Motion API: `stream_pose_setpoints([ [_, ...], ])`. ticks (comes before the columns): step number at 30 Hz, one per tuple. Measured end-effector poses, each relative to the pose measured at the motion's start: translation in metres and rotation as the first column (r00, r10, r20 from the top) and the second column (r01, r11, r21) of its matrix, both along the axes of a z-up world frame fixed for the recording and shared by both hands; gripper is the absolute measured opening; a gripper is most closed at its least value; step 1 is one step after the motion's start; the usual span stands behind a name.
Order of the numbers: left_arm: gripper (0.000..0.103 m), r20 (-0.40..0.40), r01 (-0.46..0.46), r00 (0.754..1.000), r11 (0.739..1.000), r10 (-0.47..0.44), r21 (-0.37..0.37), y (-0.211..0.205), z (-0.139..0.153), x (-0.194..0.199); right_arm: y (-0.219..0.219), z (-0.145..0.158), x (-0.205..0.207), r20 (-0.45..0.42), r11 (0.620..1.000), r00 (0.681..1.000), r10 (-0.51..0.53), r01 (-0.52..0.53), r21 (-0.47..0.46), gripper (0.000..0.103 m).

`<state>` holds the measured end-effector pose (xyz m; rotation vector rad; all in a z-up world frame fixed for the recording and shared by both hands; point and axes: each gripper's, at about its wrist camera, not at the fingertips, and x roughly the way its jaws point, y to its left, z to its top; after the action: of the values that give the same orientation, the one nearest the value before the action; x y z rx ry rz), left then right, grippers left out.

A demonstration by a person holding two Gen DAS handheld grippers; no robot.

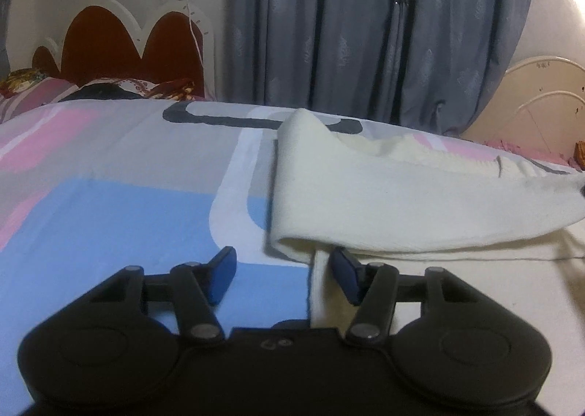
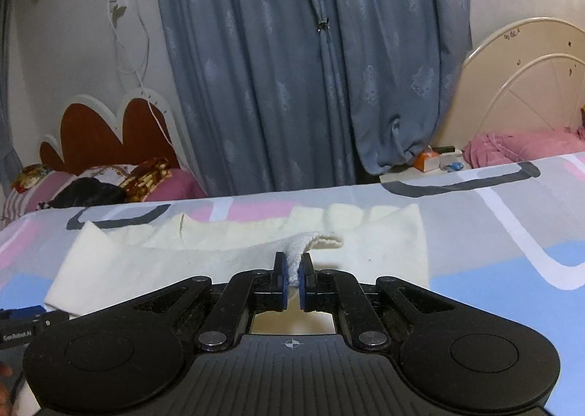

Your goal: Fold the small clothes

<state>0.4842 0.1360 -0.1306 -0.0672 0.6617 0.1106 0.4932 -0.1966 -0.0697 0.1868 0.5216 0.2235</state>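
Observation:
A cream knitted garment (image 1: 402,196) lies on the patterned bedsheet (image 1: 109,196), its upper layer lifted and folded over toward the right. My left gripper (image 1: 284,275) hovers low at the garment's near left corner. It is open: the lower layer's edge runs between the blue pads (image 1: 223,275), which do not press on it. In the right wrist view the same garment (image 2: 146,262) spreads across the bedsheet (image 2: 512,233). My right gripper (image 2: 292,271) is shut on a bunched cream fold that sticks up between its pads.
Blue-grey curtains (image 2: 292,87) hang behind the bed. A brown scalloped headboard (image 2: 106,134) with pillows stands at the left, and a cream headboard (image 2: 530,79) with pink bedding at the right. Small boxes (image 2: 427,162) sit on a stand beyond the bed's far edge.

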Motion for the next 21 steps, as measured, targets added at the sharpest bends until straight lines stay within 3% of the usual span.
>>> stream_pose_setpoints([
  [14,0.046,-0.008,0.02,1.0,1.0,-0.02,0.003,-0.002,0.0,-0.001,-0.032,-0.009,-0.012,-0.032,0.999,0.999,-0.04,0.039,-0.036,0.005],
  [20,0.047,-0.025,0.036,0.999,0.999,-0.035,0.013,-0.002,-0.001,0.001,-0.032,-0.016,-0.015,-0.061,0.998,0.997,-0.041,0.038,-0.05,0.005],
  [21,0.051,-0.031,0.041,0.999,0.999,-0.041,0.018,-0.002,0.0,0.001,-0.031,-0.021,-0.013,-0.084,0.997,0.995,-0.046,0.04,-0.068,0.005],
])
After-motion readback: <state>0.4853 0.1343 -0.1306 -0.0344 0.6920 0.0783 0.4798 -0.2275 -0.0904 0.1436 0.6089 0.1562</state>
